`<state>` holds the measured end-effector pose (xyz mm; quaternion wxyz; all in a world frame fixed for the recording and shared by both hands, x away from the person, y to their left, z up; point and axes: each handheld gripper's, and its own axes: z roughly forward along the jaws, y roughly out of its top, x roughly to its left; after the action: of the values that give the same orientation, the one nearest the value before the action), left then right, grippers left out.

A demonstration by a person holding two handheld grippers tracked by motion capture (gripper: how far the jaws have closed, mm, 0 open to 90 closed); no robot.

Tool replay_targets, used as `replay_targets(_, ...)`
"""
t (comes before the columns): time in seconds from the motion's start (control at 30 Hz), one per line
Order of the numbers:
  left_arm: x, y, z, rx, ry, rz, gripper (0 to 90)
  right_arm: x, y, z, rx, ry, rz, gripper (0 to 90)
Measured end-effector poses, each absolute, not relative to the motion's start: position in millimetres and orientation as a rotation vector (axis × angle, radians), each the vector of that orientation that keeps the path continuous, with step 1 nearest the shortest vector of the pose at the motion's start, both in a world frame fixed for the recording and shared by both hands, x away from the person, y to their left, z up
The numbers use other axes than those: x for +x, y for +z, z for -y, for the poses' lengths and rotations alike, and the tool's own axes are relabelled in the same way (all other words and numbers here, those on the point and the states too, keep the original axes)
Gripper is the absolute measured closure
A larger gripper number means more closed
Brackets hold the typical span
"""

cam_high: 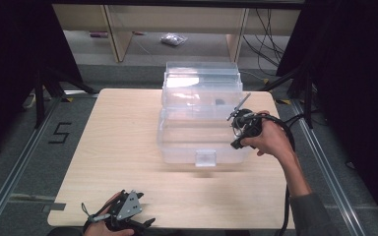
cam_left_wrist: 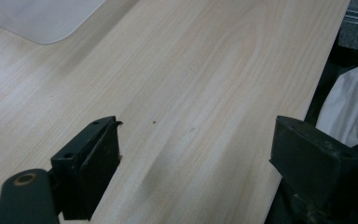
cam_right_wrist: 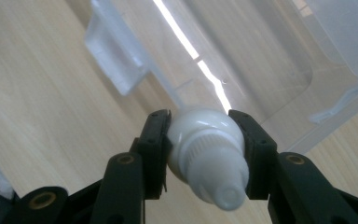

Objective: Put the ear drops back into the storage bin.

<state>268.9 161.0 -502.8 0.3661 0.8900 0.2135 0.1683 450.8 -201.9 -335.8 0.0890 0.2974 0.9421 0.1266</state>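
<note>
At the light wooden table [cam_high: 128, 147], I hold my right gripper [cam_right_wrist: 200, 140] clenched on a small white bottle [cam_right_wrist: 207, 161], its two black jaws pressing the rounded body from either side while the ribbed collar and nozzle tip point back toward the camera. In the high view, my right gripper [cam_high: 241, 129] sits at the right-hand edge of the clear plastic storage box [cam_high: 199, 118], level with its open lower tub and just touching or just beside its rim; I cannot tell which. The bottle is thus at the box's right side, raised off the table, with the box's transparent wall and front latch [cam_right_wrist: 114, 51] just beyond it. The box itself stands mid-table, its hinged lid [cam_high: 202, 81] thrown back on the far side. My left gripper [cam_high: 128, 216] rests well apart from the box, at the near table edge toward the box's front left. Seen from its own camera, my left gripper [cam_left_wrist: 196, 154] is released, jaws spread wide over bare wood with nothing between them, a corner of the box's base [cam_left_wrist: 42, 18] showing far off.
</note>
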Motion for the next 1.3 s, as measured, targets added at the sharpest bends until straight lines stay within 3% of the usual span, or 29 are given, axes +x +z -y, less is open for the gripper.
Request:
replay_targets(0.7,269.1,-502.9,-161.3,2.285,0.43,-0.549,15.1,511.6,-382.7,210.2,1.091,0.241,-2.82,60.1)
replay_targets(1.3,268.5,-503.3,-160.9,2.283,0.417,-0.559,15.1,528.4,-411.3,199.0,1.224,0.105,-2.85,60.1)
